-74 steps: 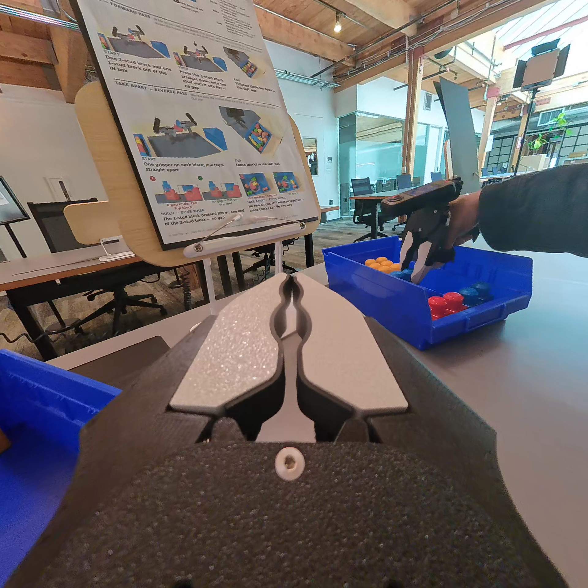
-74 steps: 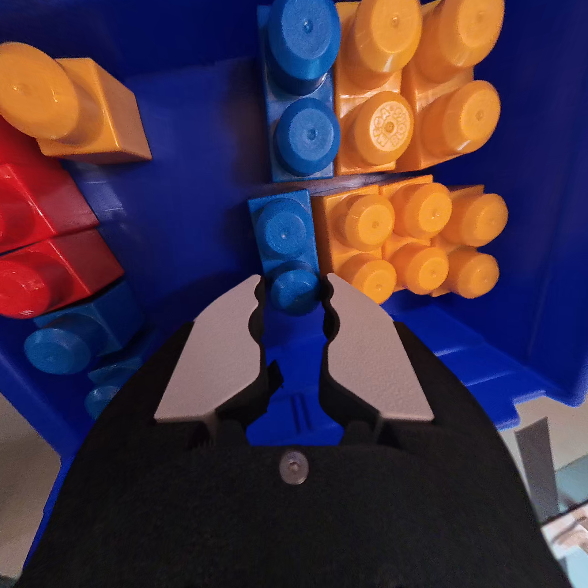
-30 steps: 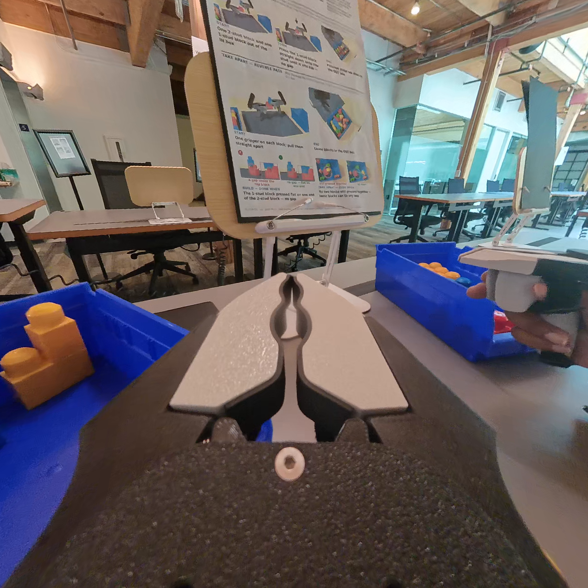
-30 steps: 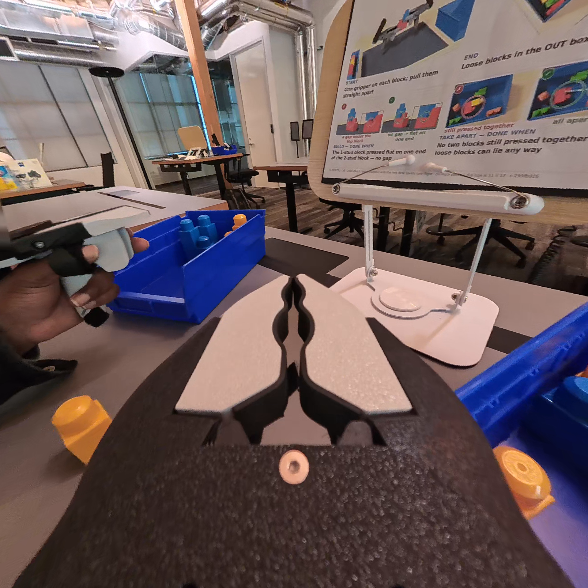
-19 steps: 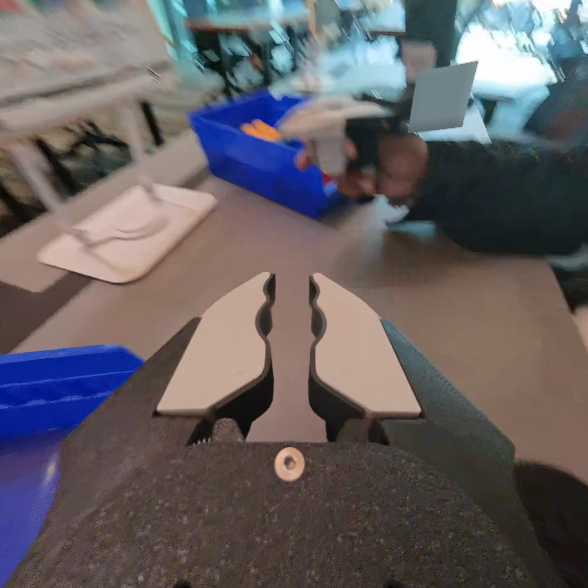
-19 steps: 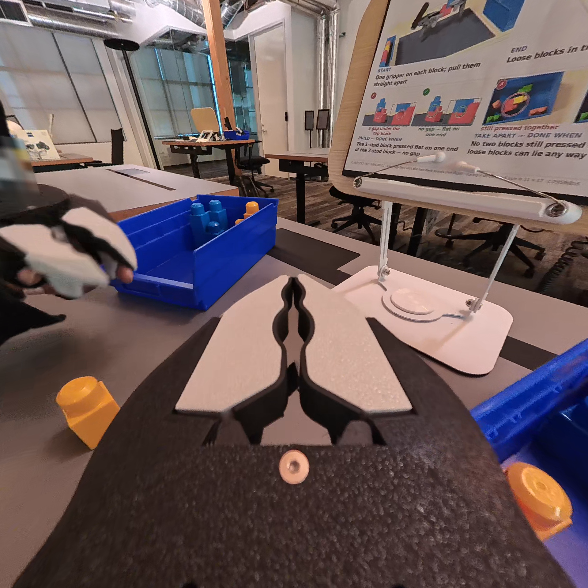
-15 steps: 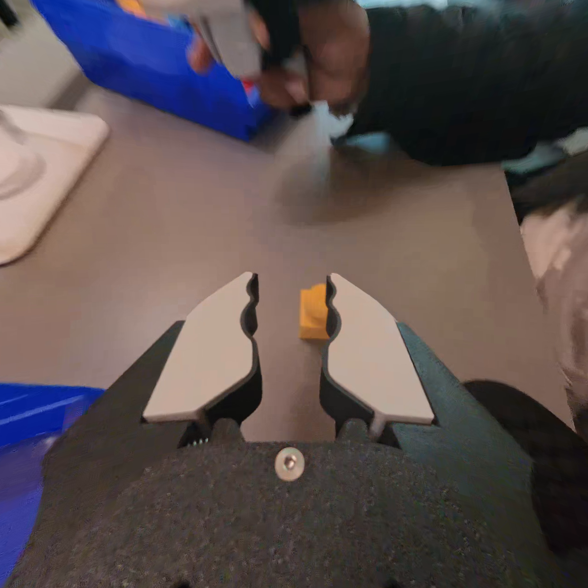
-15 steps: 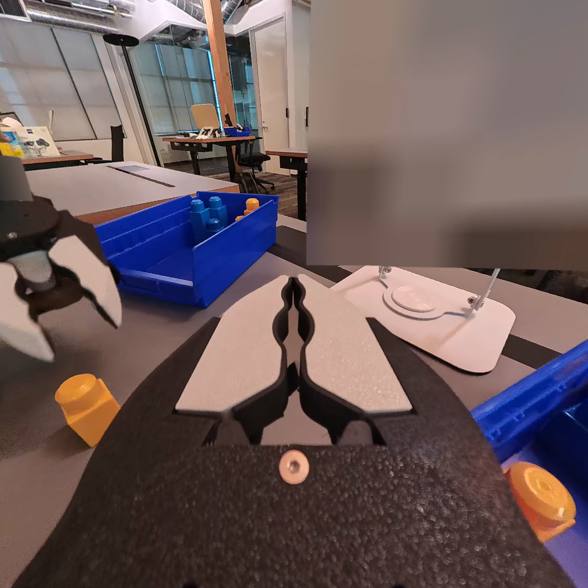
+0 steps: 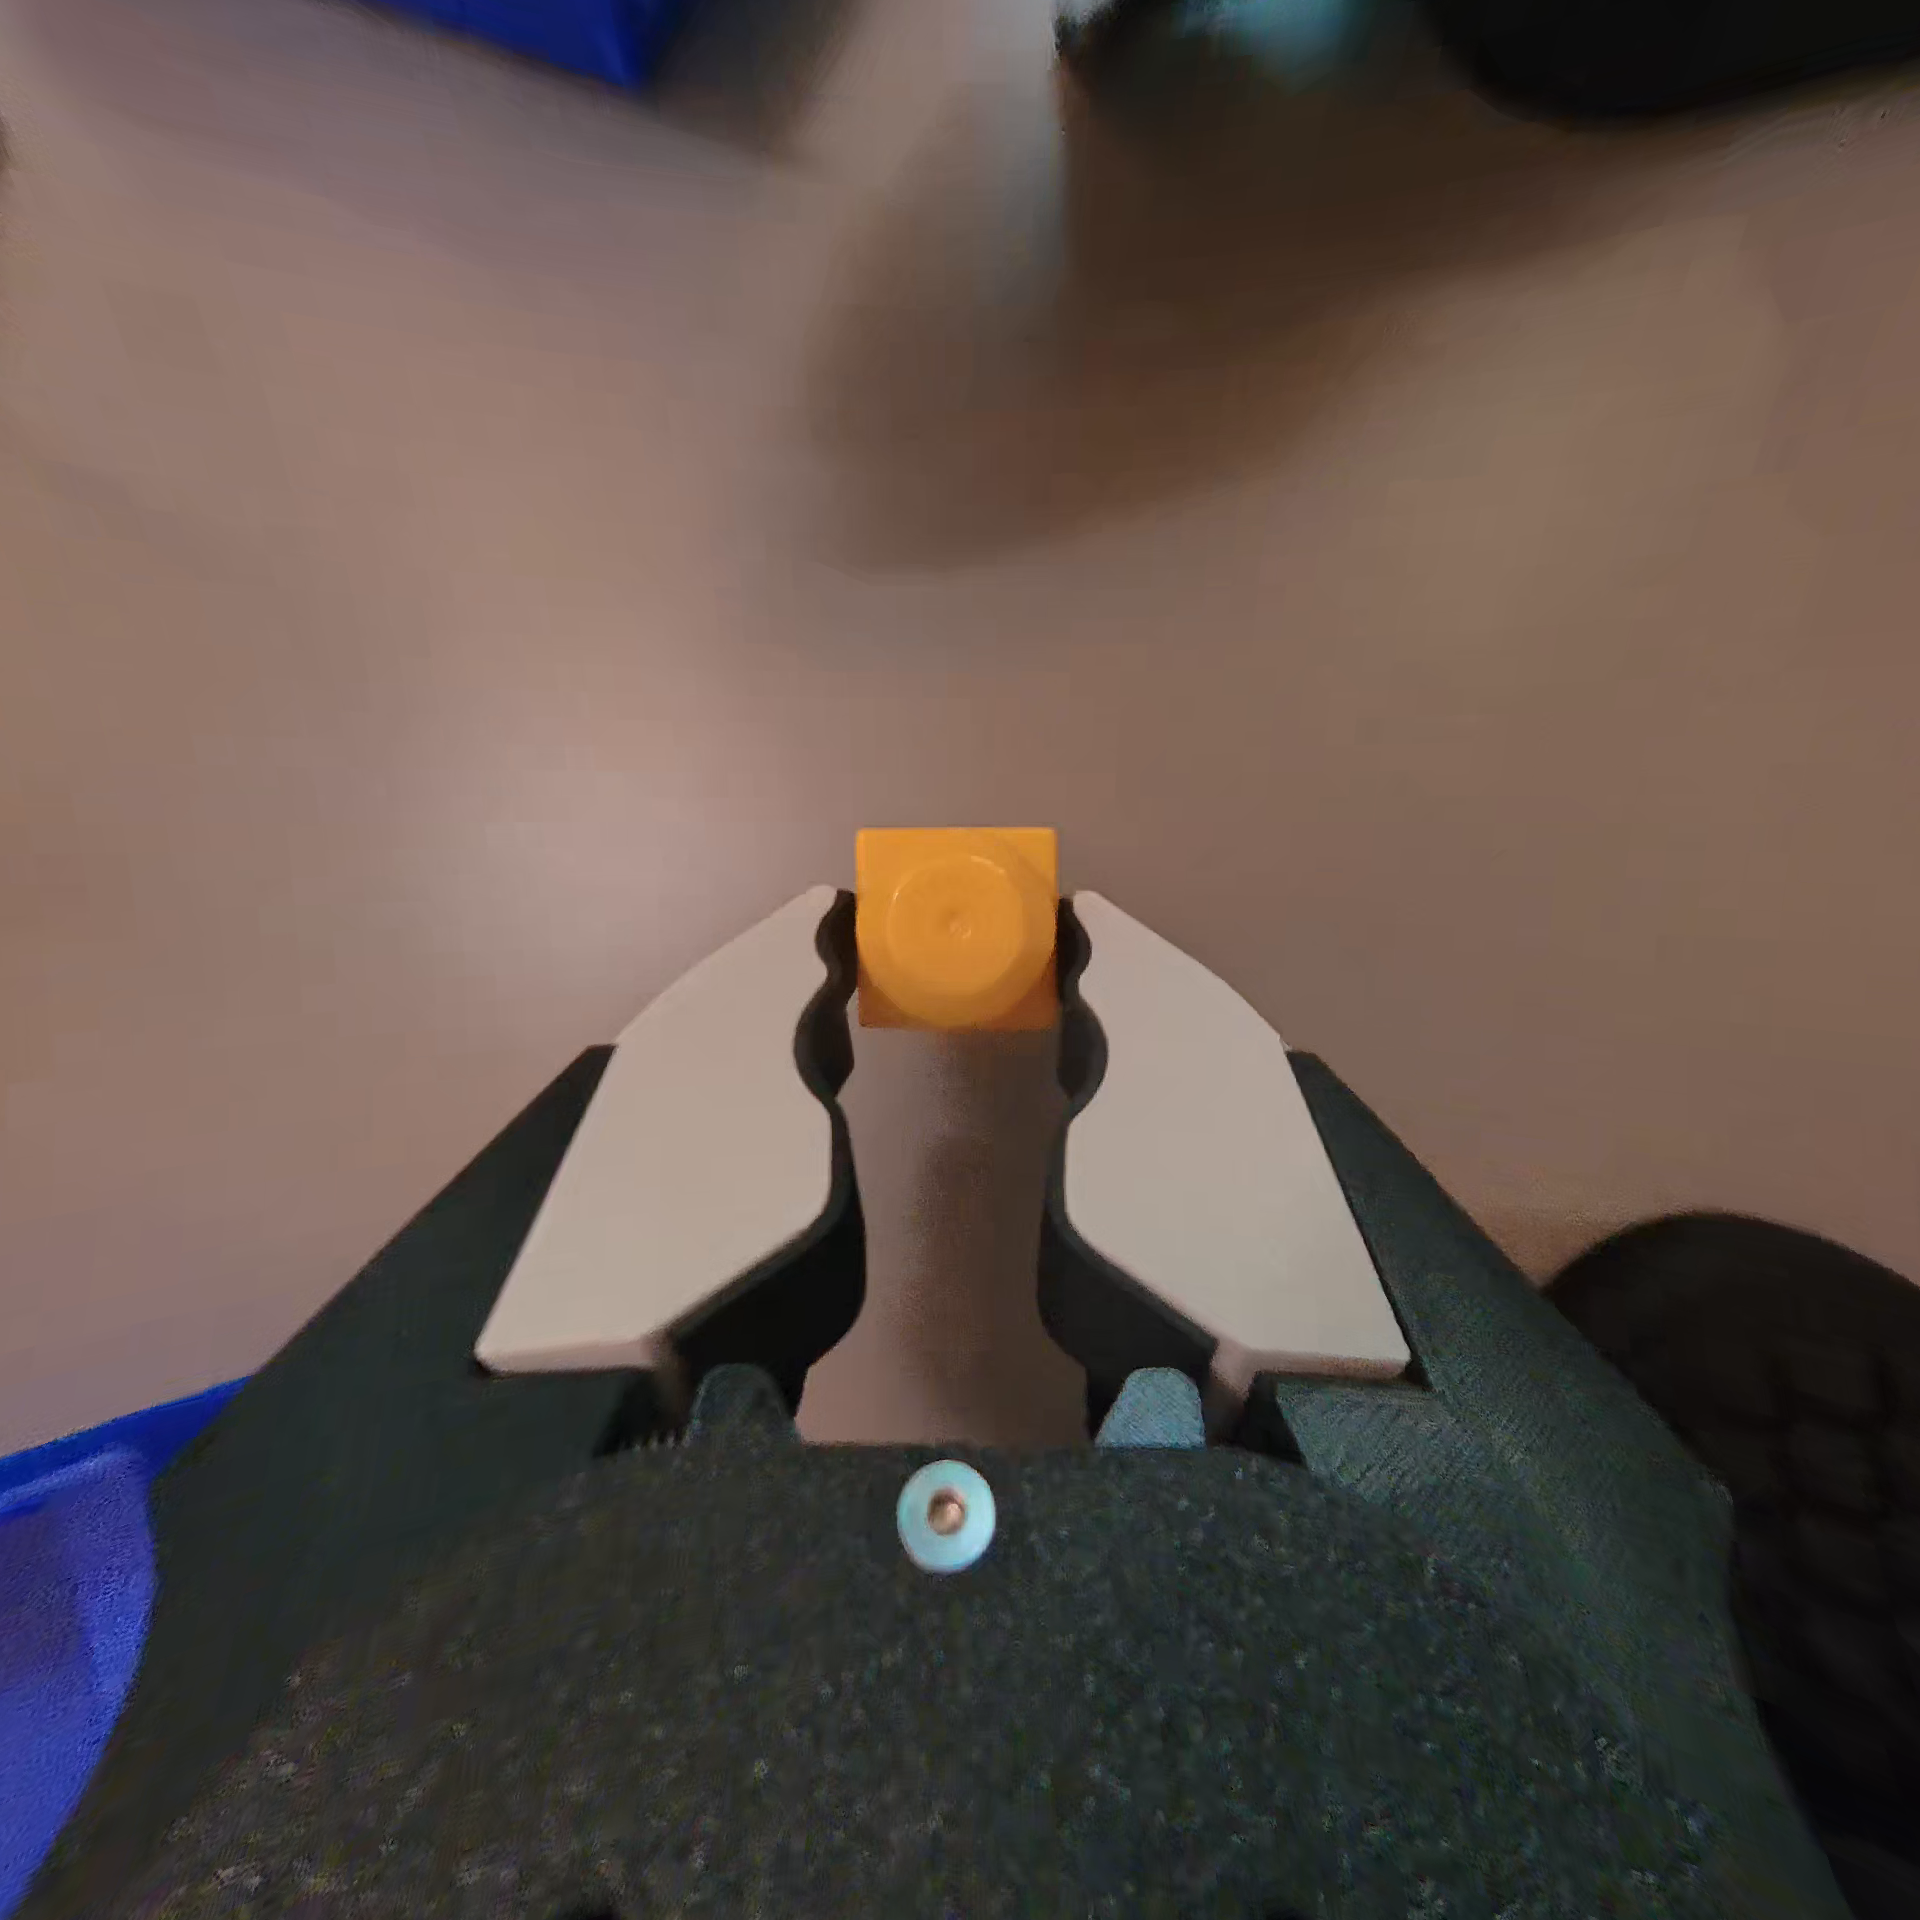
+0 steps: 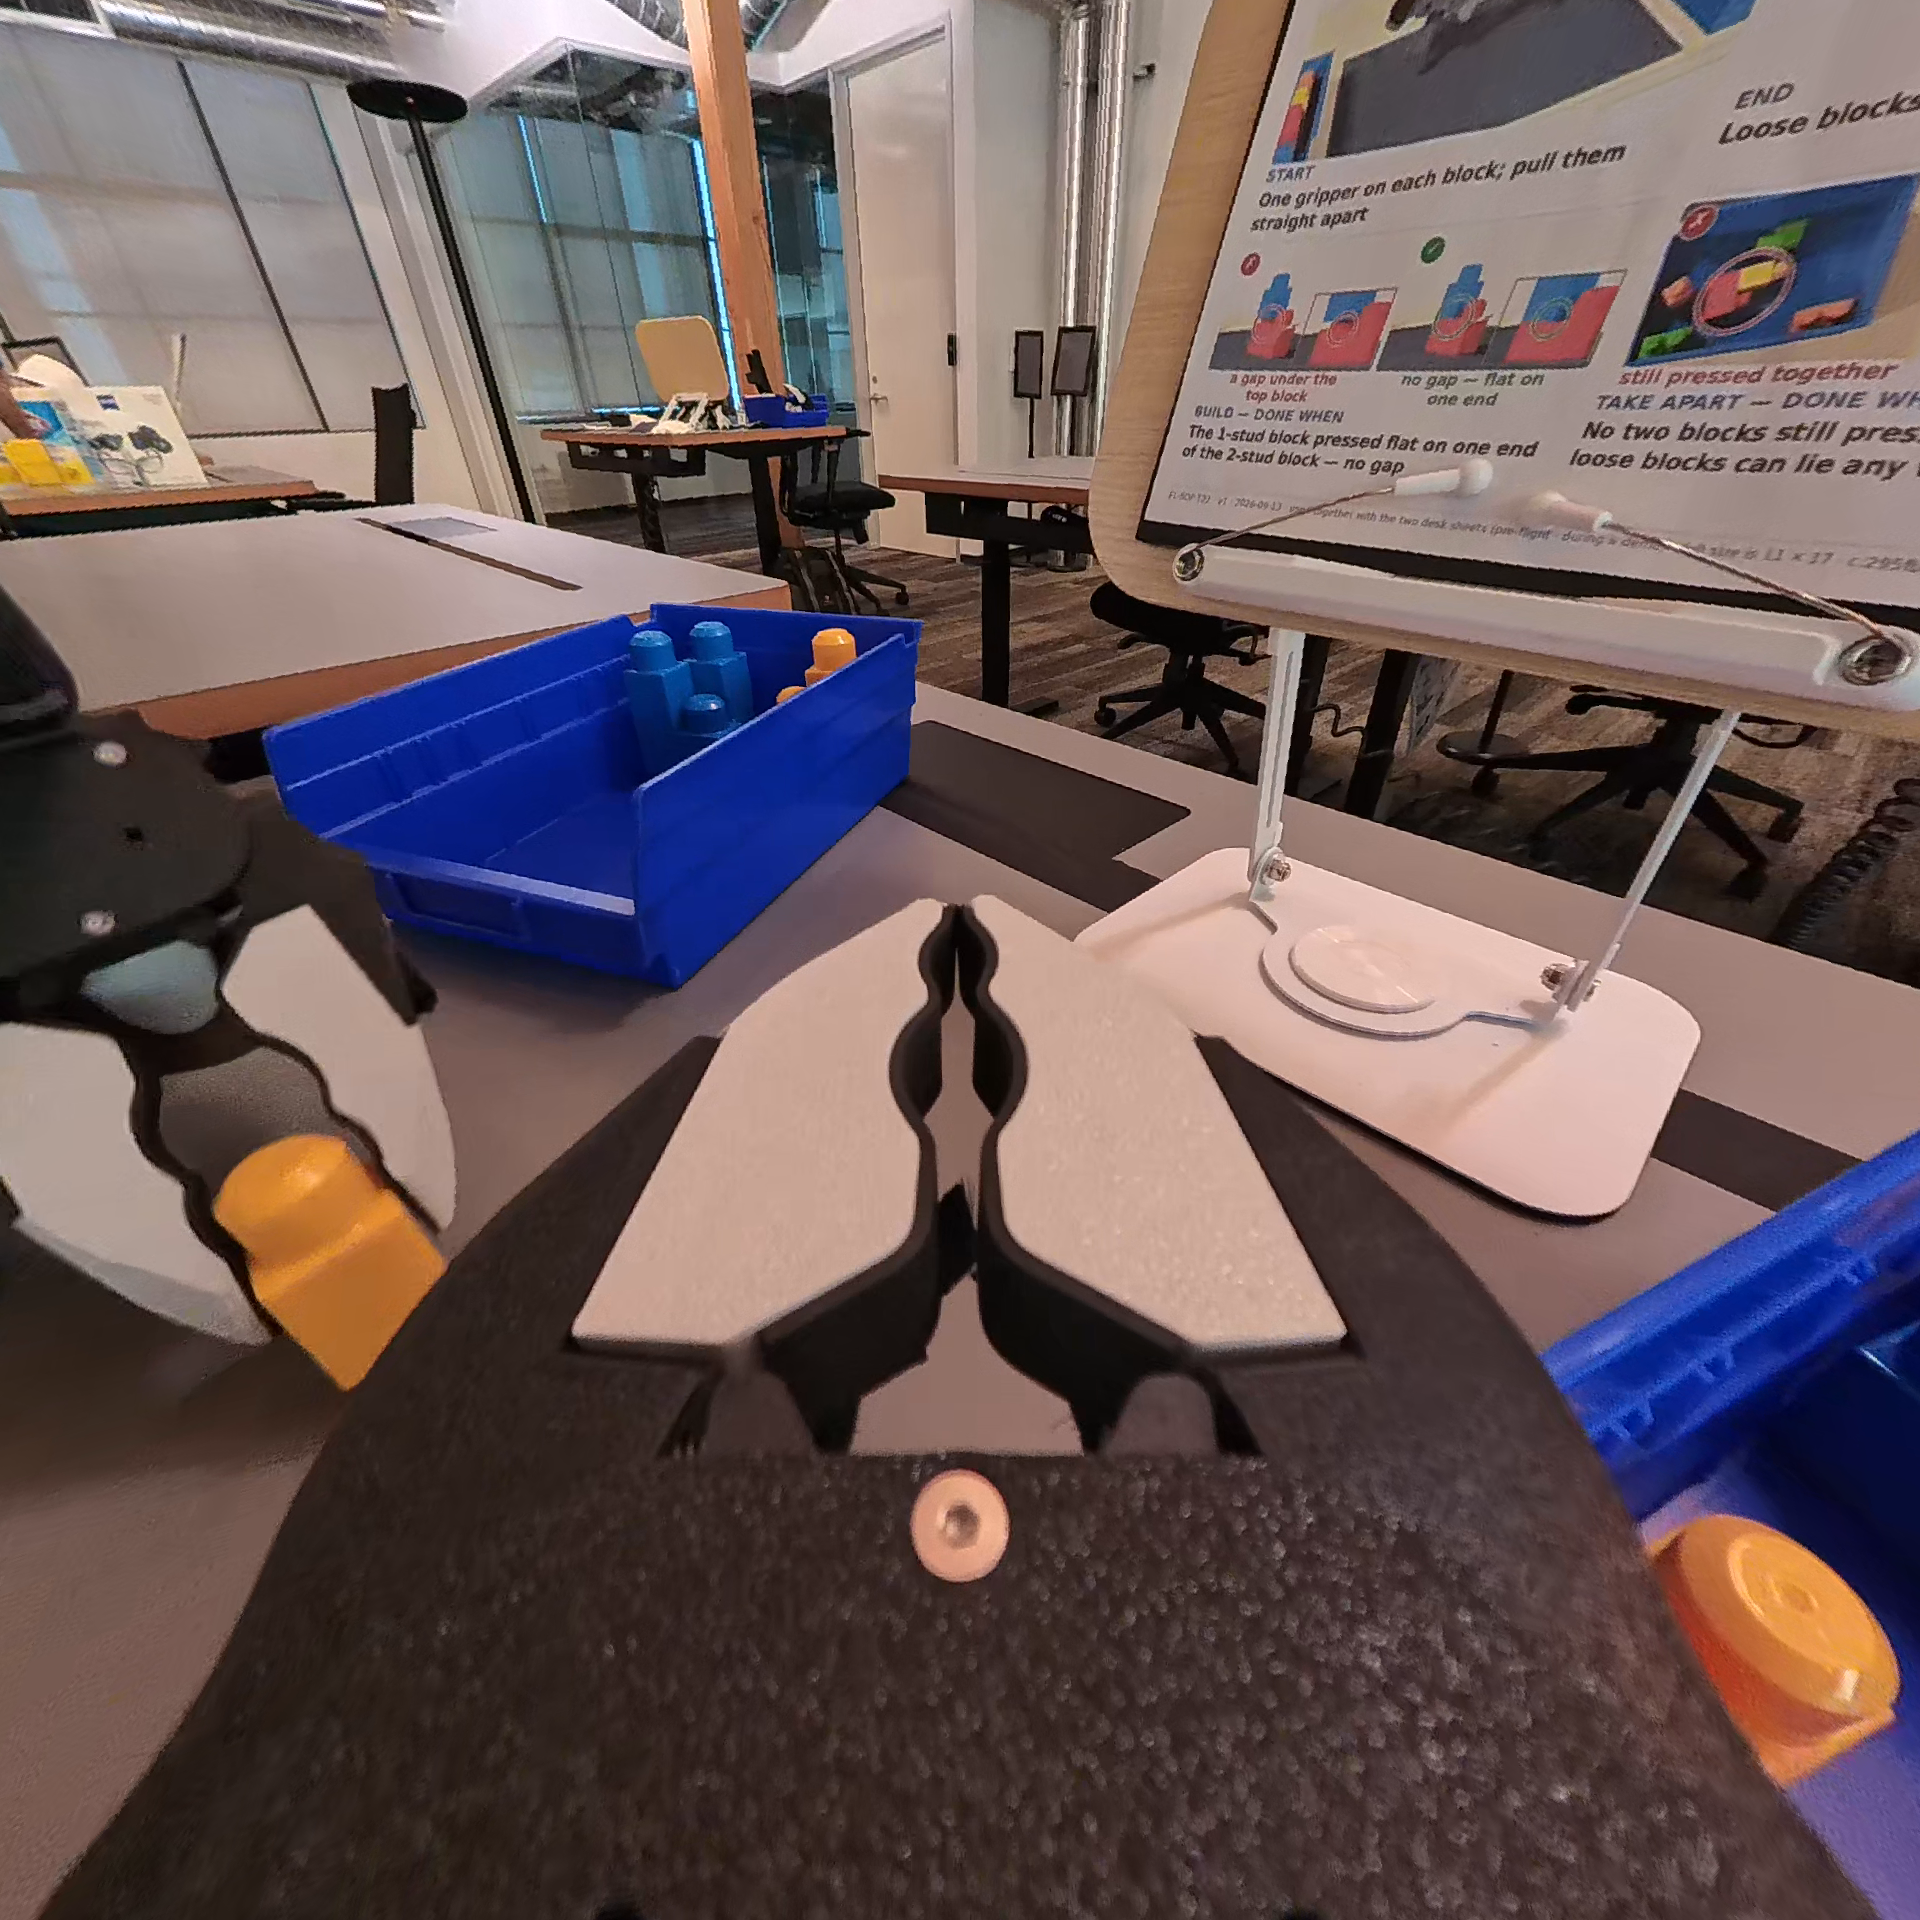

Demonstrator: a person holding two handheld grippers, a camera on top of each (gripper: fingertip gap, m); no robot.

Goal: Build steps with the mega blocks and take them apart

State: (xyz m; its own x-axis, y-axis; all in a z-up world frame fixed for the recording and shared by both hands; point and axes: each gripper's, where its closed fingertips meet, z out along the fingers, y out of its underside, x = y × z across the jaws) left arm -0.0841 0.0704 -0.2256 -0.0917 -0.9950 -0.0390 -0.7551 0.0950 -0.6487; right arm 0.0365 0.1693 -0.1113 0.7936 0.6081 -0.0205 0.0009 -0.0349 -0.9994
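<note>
A small orange one-stud block (image 9: 956, 935) stands stud-up on the grey table (image 9: 416, 623). My left gripper (image 9: 956, 914) is open and points down at it, one fingertip on each side of the block, very close to its sides. The right wrist view shows the same block (image 10: 322, 1236) at the left, between the left gripper's white fingers (image 10: 343, 1039). My right gripper (image 10: 956, 914) is shut and empty, held low over the table and aimed at the far side.
A blue bin (image 10: 665, 883) on the far left holds blue blocks (image 10: 686, 675) and an orange one (image 10: 831, 649). A second blue bin (image 10: 1745, 1278) with an orange block (image 10: 1777, 1652) is close on the right. A white instruction stand (image 10: 1403, 1018) stands ahead. The grippers' ends are close to 20 cm from one another.
My left gripper opened, swung down over the table and came around the orange block. My right gripper left the bin, shut, and now hovers still.
</note>
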